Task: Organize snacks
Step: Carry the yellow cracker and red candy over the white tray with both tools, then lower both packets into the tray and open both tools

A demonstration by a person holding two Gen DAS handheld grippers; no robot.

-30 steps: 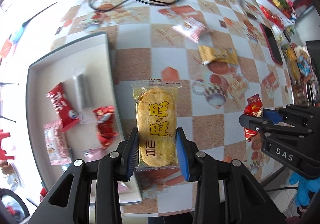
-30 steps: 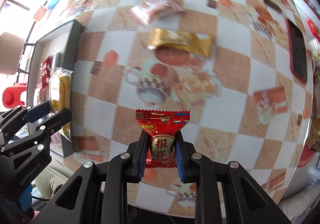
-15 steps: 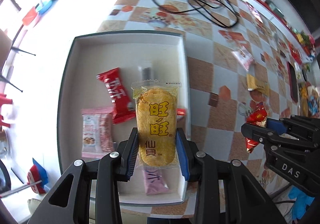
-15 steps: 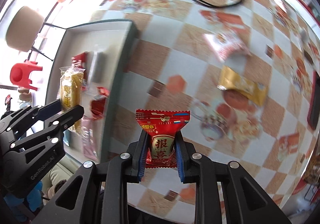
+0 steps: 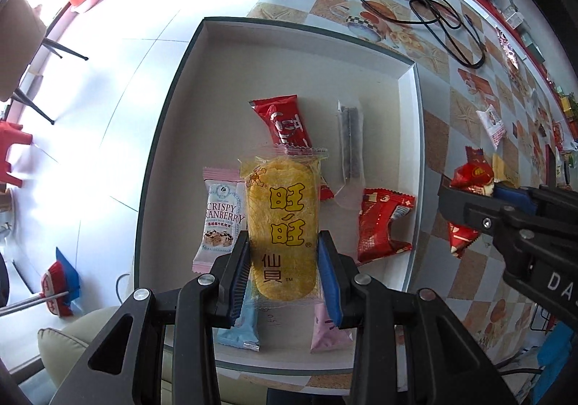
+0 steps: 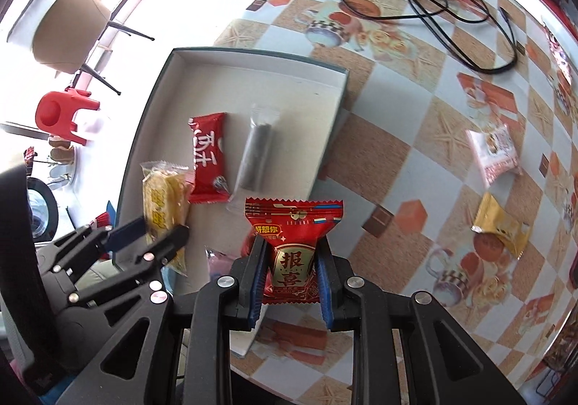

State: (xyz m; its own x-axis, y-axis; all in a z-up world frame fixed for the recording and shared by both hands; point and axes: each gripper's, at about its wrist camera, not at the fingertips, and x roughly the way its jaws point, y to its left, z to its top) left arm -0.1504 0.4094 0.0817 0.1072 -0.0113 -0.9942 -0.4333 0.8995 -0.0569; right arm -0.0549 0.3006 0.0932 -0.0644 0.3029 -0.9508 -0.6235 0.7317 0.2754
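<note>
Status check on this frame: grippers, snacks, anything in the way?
Left hand-held gripper shut on yellow rice cracker pack over tray. Right hand-held gripper shut on red candy pack at tray edge. Nothing blocking.

A home dining room: patterned tablecloth (image 6: 415,159), tiled floor (image 5: 119,54), chair (image 6: 68,29).

- Left gripper (image 5: 284,280): black angular frame, blue ribbed pads, silver screws, white "GenRobot.AI" lettering.
- Right gripper (image 6: 289,284): matching black frame, blue pads, silver screws, white "DAS" lettering.
</note>
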